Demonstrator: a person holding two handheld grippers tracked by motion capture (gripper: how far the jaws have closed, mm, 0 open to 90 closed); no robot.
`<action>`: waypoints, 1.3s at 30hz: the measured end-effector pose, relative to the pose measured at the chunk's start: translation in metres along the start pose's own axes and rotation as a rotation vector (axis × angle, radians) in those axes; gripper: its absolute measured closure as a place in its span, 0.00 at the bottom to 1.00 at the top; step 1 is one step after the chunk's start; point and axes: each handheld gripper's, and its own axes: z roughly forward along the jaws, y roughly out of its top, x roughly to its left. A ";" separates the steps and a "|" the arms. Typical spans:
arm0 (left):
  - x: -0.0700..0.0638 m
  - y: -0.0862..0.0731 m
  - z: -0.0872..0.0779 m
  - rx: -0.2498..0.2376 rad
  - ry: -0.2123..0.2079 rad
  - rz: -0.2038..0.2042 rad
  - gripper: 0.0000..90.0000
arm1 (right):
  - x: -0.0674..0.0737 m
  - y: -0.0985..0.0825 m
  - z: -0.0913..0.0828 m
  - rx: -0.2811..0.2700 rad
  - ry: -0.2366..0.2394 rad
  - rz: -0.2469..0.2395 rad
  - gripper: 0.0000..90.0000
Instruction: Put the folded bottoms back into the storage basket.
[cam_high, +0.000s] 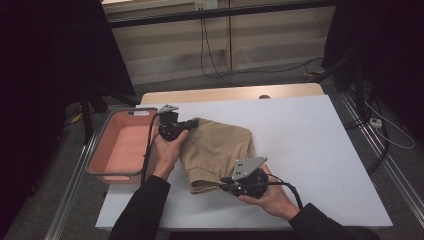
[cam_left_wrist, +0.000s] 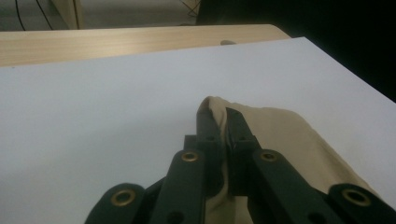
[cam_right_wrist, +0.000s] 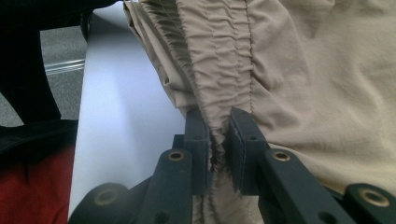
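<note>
White table (cam_high: 310, 150) — tan garment (cam_high: 217, 147) near edge

We see the shorts (cam_high: 216, 150) lying folded on the table (cam_high: 310, 150), left of its middle. The bin (cam_high: 122, 145) sits just beside the table's left edge, left of the shorts.

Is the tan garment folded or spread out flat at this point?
Folded. The tan garment lies as a compact doubled bundle on the white table, its gathered elastic band stacked in layers where the right gripper pinches it.
</note>
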 end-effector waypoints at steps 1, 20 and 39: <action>0.000 0.000 0.000 0.000 0.000 0.000 0.96 | 0.000 0.000 0.000 0.000 0.000 0.000 0.88; -0.003 0.023 -0.020 -0.059 -0.003 0.023 0.97 | -0.004 0.017 -0.001 -0.062 -0.007 -0.013 0.88; 0.001 0.044 -0.041 -0.076 0.023 0.032 0.97 | -0.006 0.034 -0.002 -0.102 -0.003 -0.038 0.88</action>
